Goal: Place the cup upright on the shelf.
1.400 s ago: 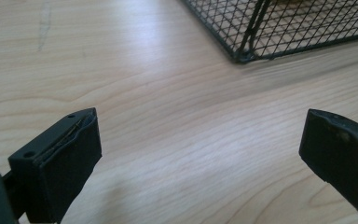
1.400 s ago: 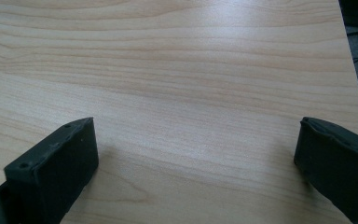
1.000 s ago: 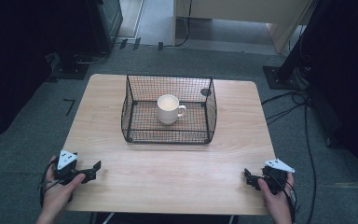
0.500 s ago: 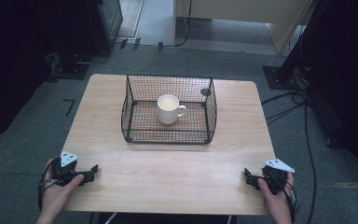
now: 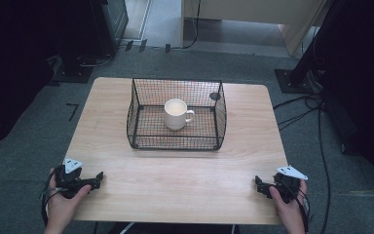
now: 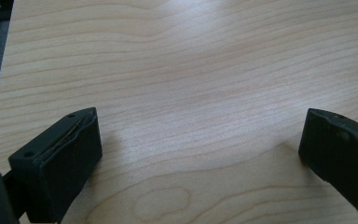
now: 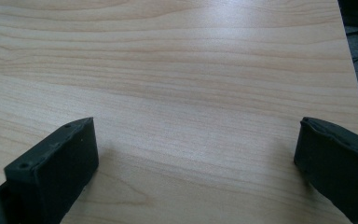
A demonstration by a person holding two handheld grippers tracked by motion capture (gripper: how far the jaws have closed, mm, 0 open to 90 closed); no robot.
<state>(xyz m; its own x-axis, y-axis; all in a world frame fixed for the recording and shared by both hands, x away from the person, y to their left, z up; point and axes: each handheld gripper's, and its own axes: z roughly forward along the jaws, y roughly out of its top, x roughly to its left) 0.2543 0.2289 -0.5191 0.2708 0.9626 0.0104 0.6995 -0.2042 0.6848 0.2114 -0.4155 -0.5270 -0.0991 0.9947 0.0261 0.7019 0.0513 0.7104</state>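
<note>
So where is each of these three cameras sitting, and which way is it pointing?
High view: above the person's side, looking forward and down at the pale wooden table, black wire basket, white ceramic mug; both hands with the left gripper and right gripper.
Left gripper view: on that gripper, between open jaws at tabletop.
Right gripper view: likewise.
All share the table.

A pale wood-grain table (image 5: 175, 195) is showing a smooth, slightly sheeny finish. A black wire-mesh basket (image 5: 141, 105) is holding a glossy white ceramic mug (image 5: 176, 113). The matt black plastic left gripper (image 6: 200, 154) is lying on the wood.
</note>
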